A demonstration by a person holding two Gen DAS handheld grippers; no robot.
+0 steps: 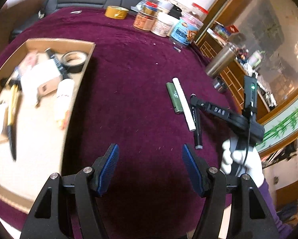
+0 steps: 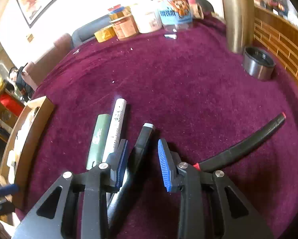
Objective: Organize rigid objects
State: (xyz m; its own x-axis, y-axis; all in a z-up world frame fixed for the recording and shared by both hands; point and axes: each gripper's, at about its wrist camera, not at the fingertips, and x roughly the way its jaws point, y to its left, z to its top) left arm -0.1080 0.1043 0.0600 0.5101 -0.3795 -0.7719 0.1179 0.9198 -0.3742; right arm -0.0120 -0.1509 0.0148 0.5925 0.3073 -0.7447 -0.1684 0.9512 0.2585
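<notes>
A black marker [image 2: 144, 137] with a grey end lies on the purple cloth between the jaws of my right gripper [image 2: 142, 142]. It rests against the left pad, and the right pad stands clear of it. Beside it lie a white marker [image 2: 117, 125] and a green flat stick [image 2: 99, 137]. From the left wrist view these are the black marker [image 1: 196, 127], the white marker [image 1: 183, 103] and the green stick [image 1: 173, 97], with the right gripper [image 1: 194, 99] over the black marker's far end. My left gripper [image 1: 150, 146] hangs open and empty above the cloth. A cardboard box [image 1: 85, 63] of items sits at the left.
A second black marker [image 2: 248, 141] with red ends lies right of my right gripper. Jars [image 1: 164, 23] and a gold tape roll [image 1: 117, 12] stand at the table's back. A steel flask [image 2: 238, 14] and a metal cup [image 2: 258, 63] stand by the wooden shelf [image 1: 228, 75]. A gloved hand [image 1: 240, 159] holds the right gripper.
</notes>
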